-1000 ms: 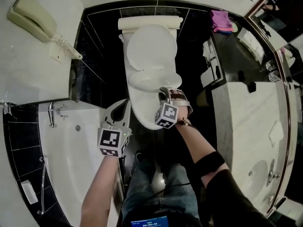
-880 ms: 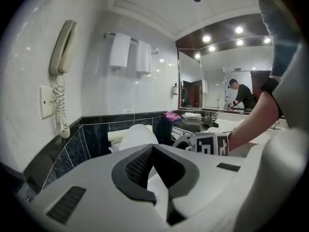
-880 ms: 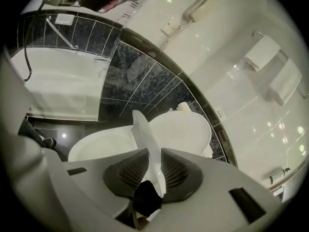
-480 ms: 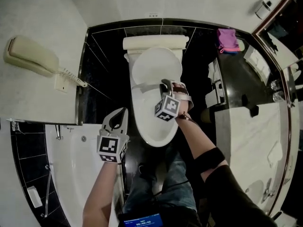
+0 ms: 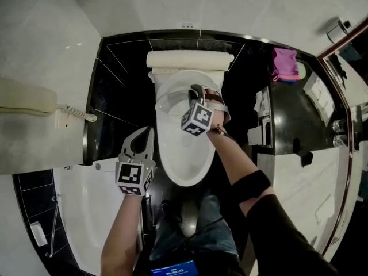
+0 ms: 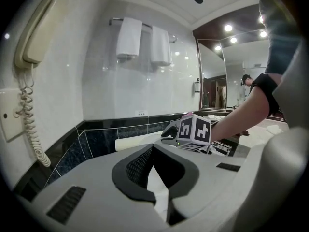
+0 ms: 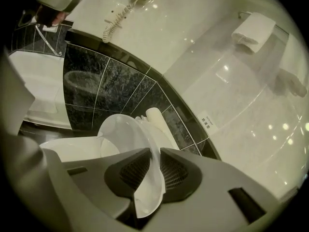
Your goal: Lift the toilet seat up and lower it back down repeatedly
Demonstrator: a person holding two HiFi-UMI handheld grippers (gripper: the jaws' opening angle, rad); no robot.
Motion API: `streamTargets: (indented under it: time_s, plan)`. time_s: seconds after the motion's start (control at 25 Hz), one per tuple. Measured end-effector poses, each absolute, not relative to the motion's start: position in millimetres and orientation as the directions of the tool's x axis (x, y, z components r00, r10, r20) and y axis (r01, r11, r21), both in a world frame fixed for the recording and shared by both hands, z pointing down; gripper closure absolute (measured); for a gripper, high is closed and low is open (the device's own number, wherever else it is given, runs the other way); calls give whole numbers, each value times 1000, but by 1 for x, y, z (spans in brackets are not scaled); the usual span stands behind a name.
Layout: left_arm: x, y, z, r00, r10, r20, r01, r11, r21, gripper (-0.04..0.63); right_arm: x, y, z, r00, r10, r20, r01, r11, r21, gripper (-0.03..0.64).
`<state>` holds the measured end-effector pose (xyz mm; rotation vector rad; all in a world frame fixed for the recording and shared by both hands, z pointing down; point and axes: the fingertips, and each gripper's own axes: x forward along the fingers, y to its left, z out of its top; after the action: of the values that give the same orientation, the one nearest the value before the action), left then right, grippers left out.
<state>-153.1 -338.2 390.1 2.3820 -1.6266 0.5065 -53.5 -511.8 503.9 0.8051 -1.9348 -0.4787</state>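
Note:
The white toilet [image 5: 185, 154] stands in the middle of the head view, its tank [image 5: 190, 59] against the wall. My right gripper [image 5: 195, 92] is shut on the front rim of the toilet seat [image 5: 170, 99], which is raised steeply toward the tank. Seen from the right gripper view, the seat [image 7: 126, 134] runs edge-on between the dark pads of that gripper [image 7: 153, 174], whose jaws have just closed slightly tighter on it. Left of the bowl, beside the tub, my left gripper [image 5: 141, 141] hangs open with nothing held [image 6: 159, 178]. From the left gripper view, the right gripper's marker cube [image 6: 195, 130] shows.
A wall phone [image 5: 26, 99] with a coiled cord hangs at the left above the bathtub [image 5: 75, 211]. A dark vanity counter [image 5: 299, 125] and a pink cloth [image 5: 286, 62] lie to the right. Folded towels [image 6: 141, 37] hang on a rail. The person's legs [image 5: 190, 234] stand before the bowl.
The right gripper has carried the seat's front rim up and back toward the tank, from nearly flat to steeply raised. The left gripper moved forward a little, still open.

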Motion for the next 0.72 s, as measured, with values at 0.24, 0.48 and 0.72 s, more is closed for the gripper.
streamTargets:
  time_s: [0.24, 0.48, 0.72]
  plan:
    - [-156, -361, 393, 282, -868, 408, -947, -321, -27, 609, -56, -555, 510, -346, -698, 628, -330, 716, 614, 531]
    - [-160, -372, 397, 241, -885, 399, -961, -275, -31, 609, -58, -575, 515, -356, -692, 628, -315, 722, 616, 531]
    - [-167, -369, 391, 213, -895, 392, -968, -246, -37, 609, -58, -582, 519, -353, -685, 637, -297, 728, 618, 528]
